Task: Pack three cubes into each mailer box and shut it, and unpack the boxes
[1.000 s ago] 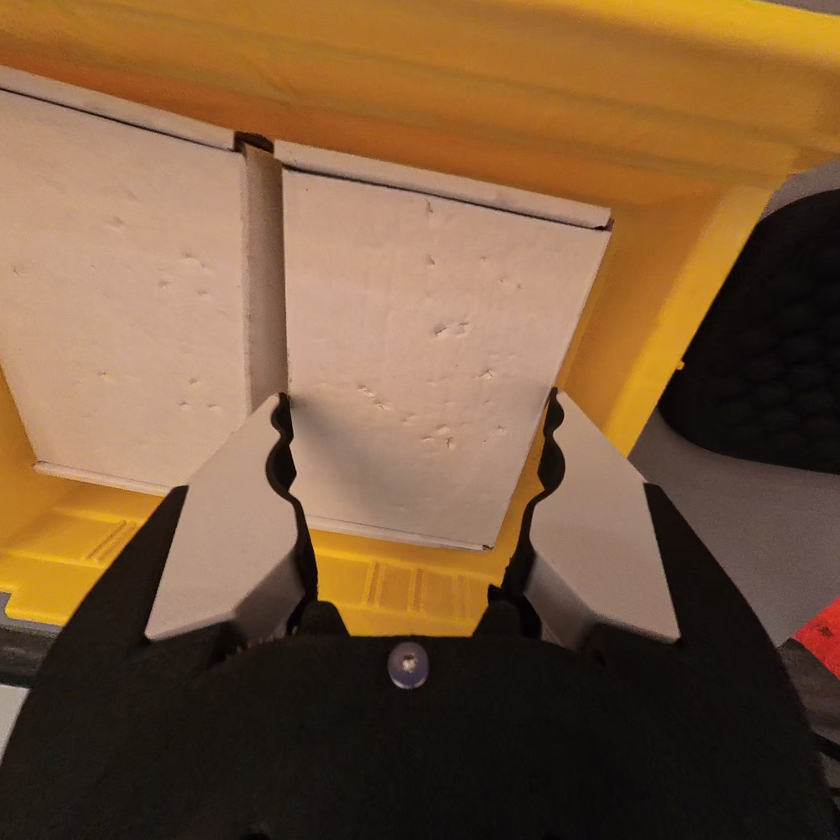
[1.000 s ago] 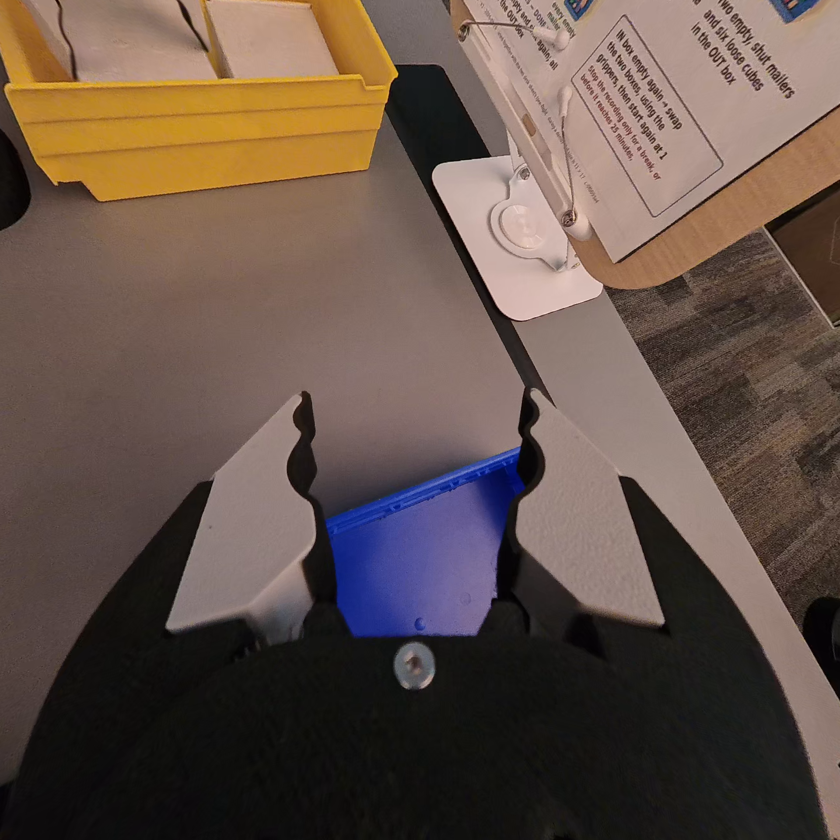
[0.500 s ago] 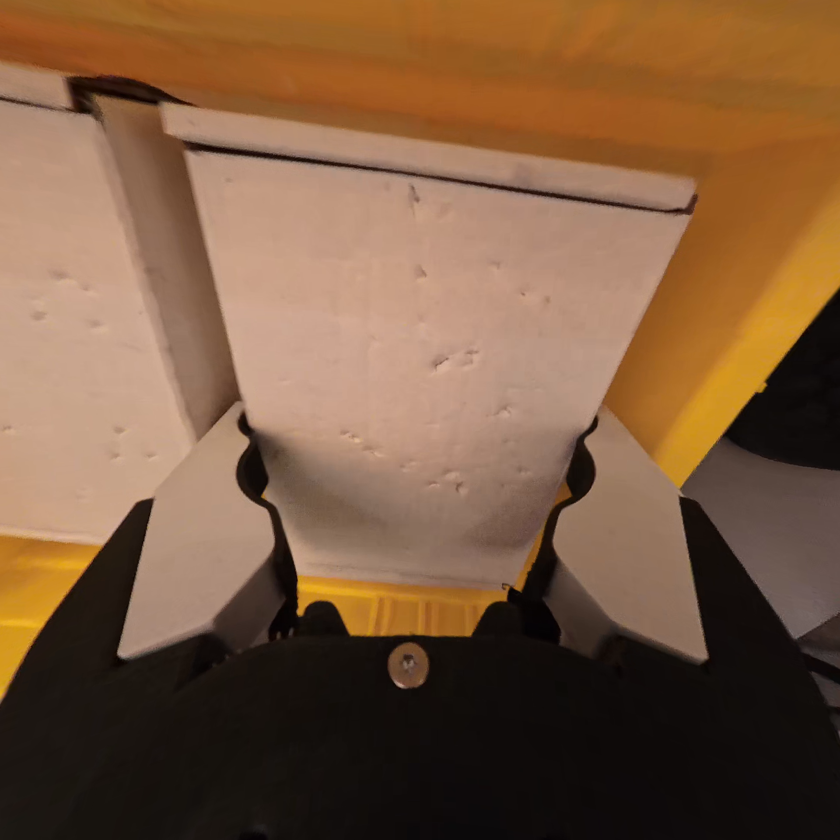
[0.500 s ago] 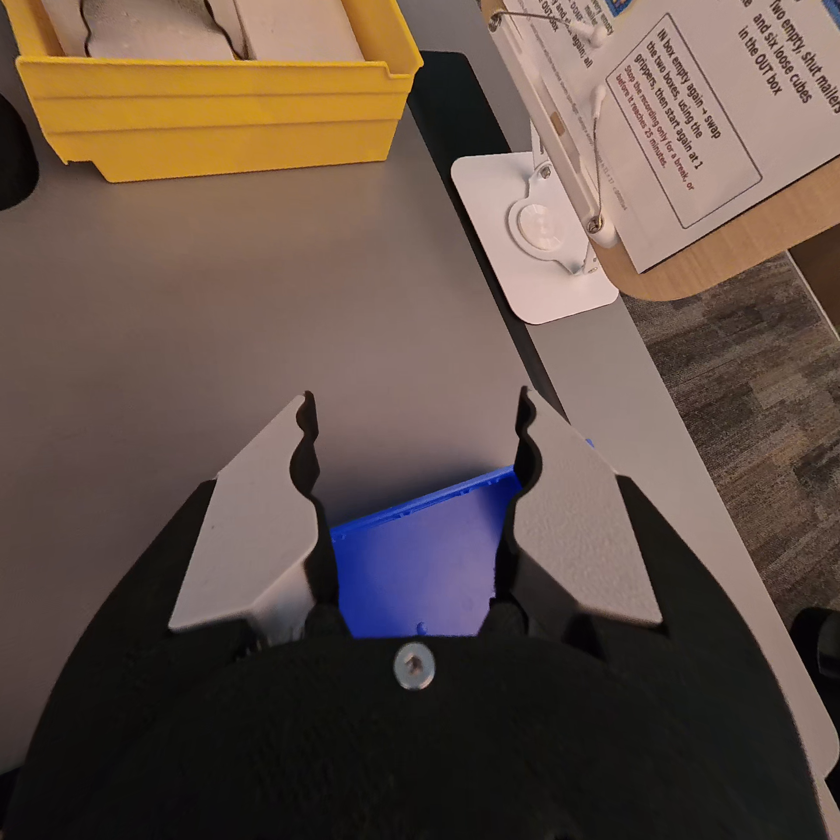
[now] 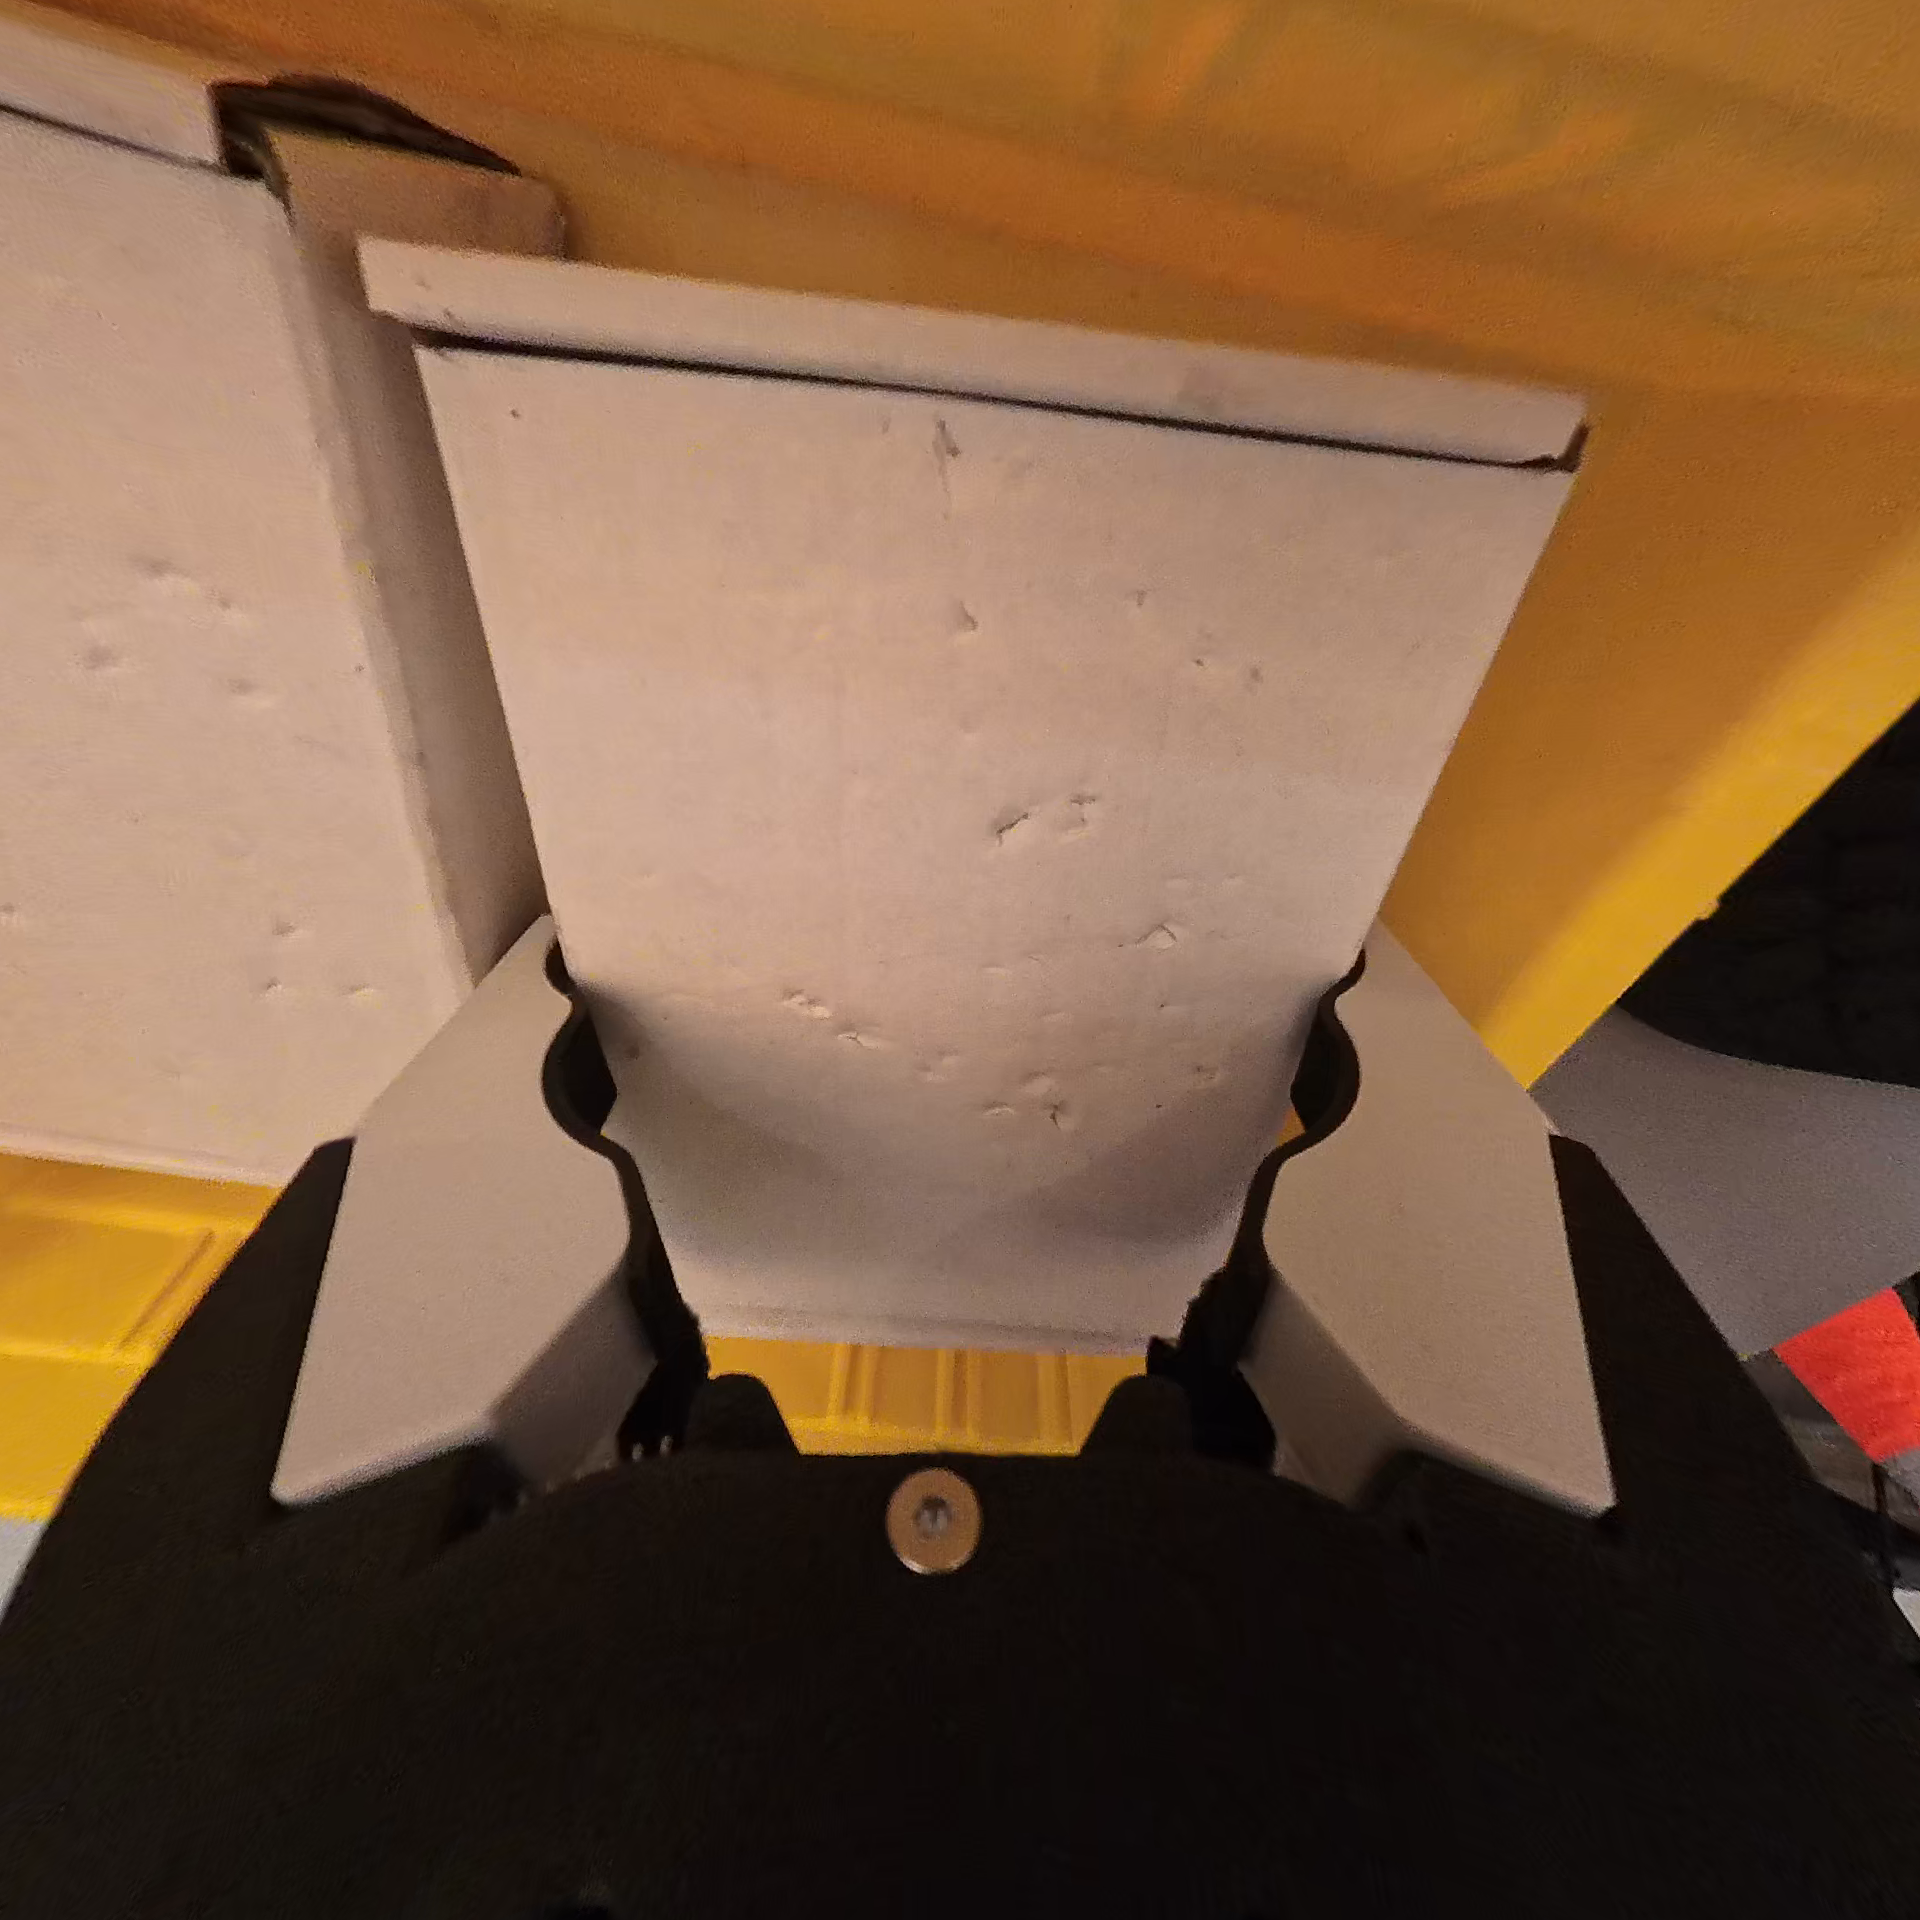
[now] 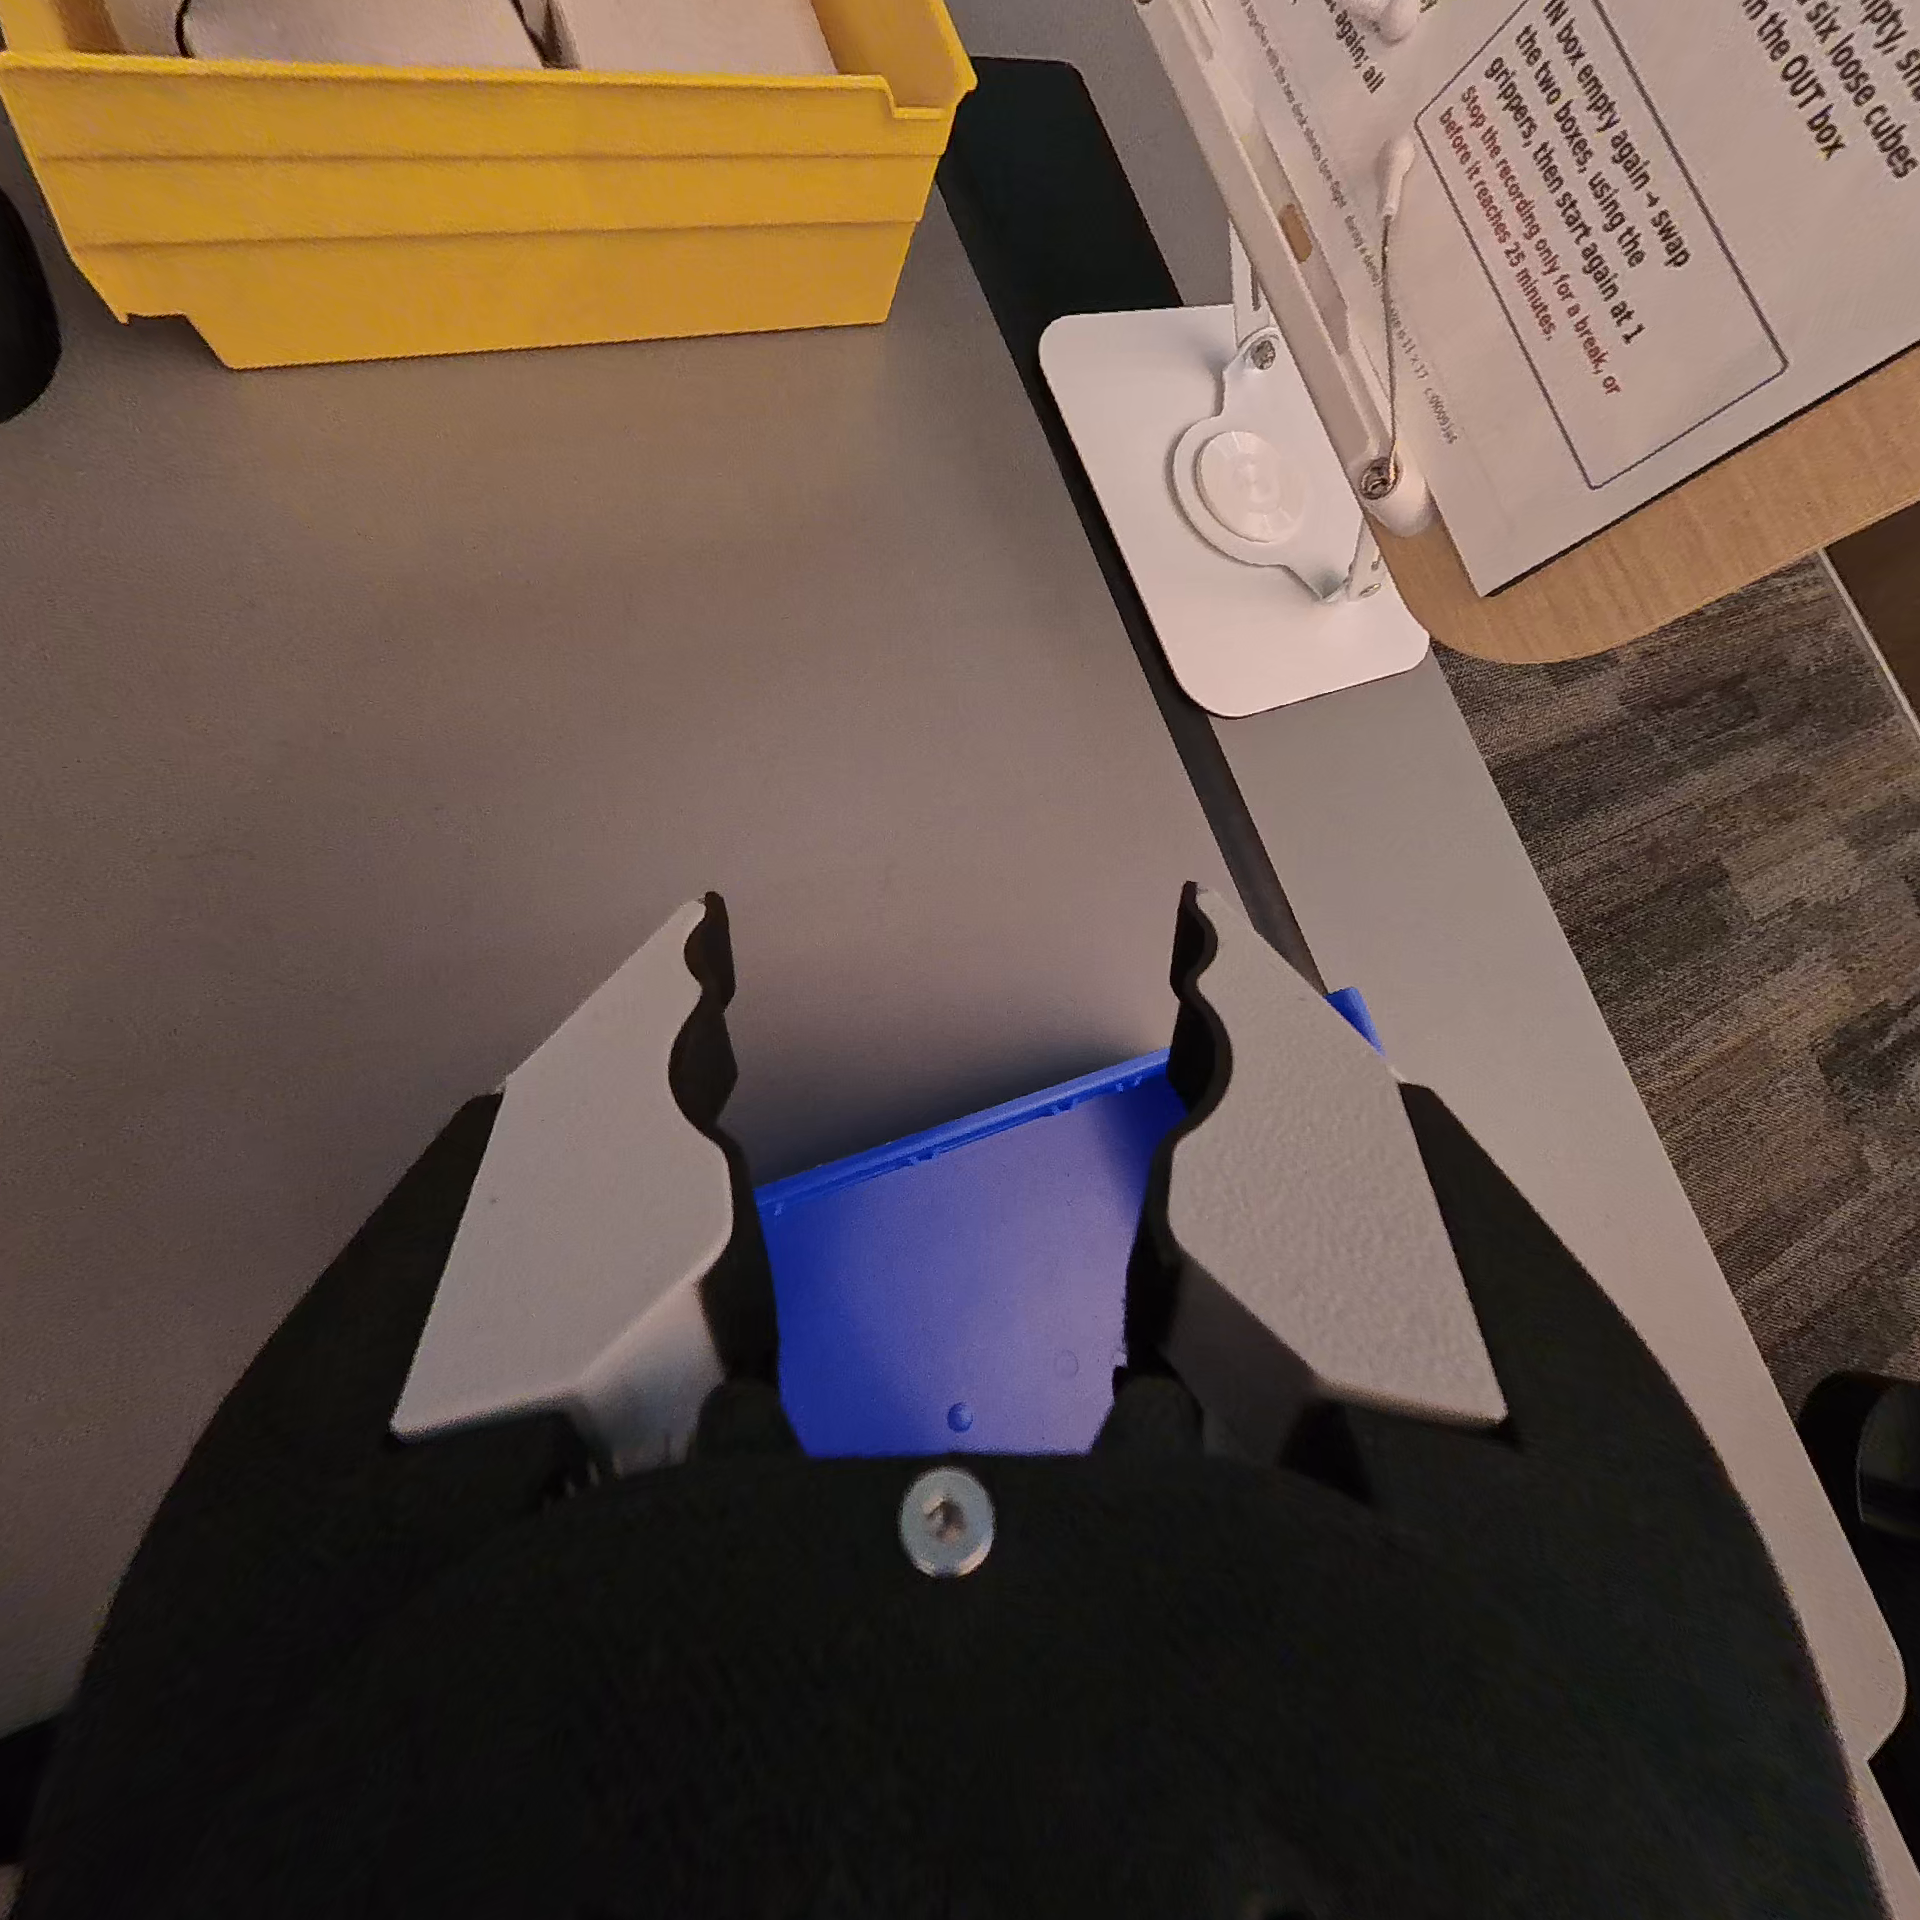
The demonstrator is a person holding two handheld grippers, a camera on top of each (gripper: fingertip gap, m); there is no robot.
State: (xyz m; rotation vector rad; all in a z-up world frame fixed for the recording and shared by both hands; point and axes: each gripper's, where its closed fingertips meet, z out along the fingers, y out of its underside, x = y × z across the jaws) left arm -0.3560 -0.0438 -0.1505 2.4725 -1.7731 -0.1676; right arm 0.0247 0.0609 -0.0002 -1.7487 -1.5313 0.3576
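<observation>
Fingers (image 5: 457, 1226) of the left gripper (image 5: 951, 961) squeeze the white box (image 5: 966, 790) at twelve o'clock to lift it from the yellow bin (image 5: 1299, 187), while the right gripper (image 6: 951, 904) waits wide open, holding nothing.

Bin wall (image 5: 1247, 208) close behind mailer (image 5: 935, 779)

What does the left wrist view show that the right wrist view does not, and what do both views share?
Only the left wrist view shows the left claw straddling the right-hand white cardboard mailer box, its fingers against the box's two sides; whether it is clamped I cannot tell.

Only the right wrist view shows the open, empty right claw, the blue plastic bin beneath it, the grey table and the white sign stand.

Both show the yellow plastic bin holding white mailer boxes.
</observation>
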